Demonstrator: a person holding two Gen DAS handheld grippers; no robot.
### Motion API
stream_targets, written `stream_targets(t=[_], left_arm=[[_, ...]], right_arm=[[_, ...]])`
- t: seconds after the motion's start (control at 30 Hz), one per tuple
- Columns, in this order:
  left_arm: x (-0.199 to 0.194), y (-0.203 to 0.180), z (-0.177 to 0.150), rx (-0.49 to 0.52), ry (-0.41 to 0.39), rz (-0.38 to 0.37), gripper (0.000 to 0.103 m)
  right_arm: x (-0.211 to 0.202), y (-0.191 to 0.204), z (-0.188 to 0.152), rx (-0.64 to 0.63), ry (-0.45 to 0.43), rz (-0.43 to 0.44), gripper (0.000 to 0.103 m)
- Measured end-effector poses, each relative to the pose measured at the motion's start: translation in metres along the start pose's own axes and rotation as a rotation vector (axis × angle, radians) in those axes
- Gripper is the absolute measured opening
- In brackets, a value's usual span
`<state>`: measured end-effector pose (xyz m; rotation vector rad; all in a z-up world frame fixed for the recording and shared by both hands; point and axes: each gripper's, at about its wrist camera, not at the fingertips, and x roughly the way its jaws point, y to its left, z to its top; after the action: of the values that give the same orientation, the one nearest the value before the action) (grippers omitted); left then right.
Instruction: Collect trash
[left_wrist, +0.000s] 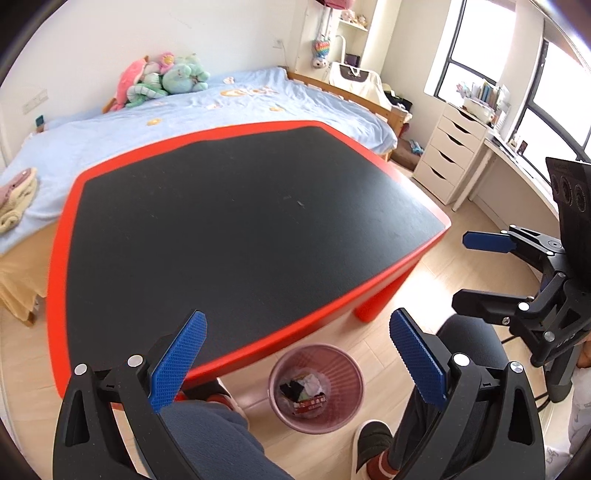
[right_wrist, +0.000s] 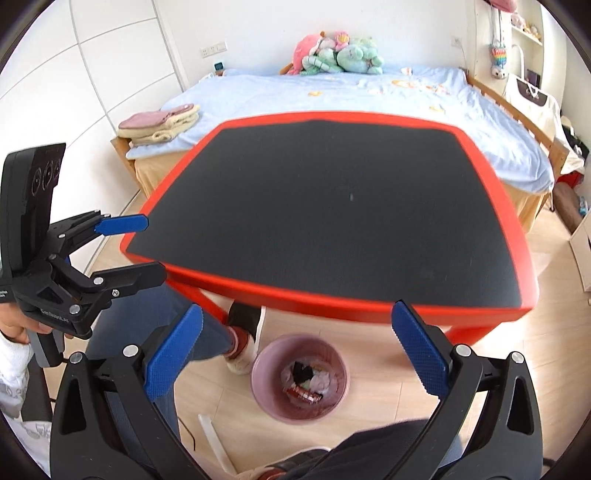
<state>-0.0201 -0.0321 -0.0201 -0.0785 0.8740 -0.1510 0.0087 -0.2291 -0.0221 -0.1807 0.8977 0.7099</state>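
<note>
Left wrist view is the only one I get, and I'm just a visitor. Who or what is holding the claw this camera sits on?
Observer: A person's hand, in a white sleeve, grips the handle of the left claw. Its jaws stand open with nothing between them.
Operator: Is anything lying on the floor that I can't see?
Observer: Yes. A white strip lies on the wooden floor near the pink waste bin, not in it.
</note>
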Motion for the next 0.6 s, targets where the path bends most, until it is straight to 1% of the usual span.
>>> stream_targets(t=[0.37, 0.5, 0.6], left_arm=[[-0.009, 0.022, 0.037, -0.043, -0.069, 0.051, 0.096], [-0.009, 0.026, 0.044, -0.060, -0.074, 0.068, 0.096], [-0.008, 0.029, 0.046, -0.068, -0.076, 0.061, 0.097]], right_arm=[[-0.001, -0.007, 0.059, -0.026, -0.076, -0.050, 0.100], [0.002, -0.010, 0.073, -0.027, -0.084, -0.060, 0.100], [0.003, -0.009, 0.080, -0.030, -0.089, -0.062, 0.100]])
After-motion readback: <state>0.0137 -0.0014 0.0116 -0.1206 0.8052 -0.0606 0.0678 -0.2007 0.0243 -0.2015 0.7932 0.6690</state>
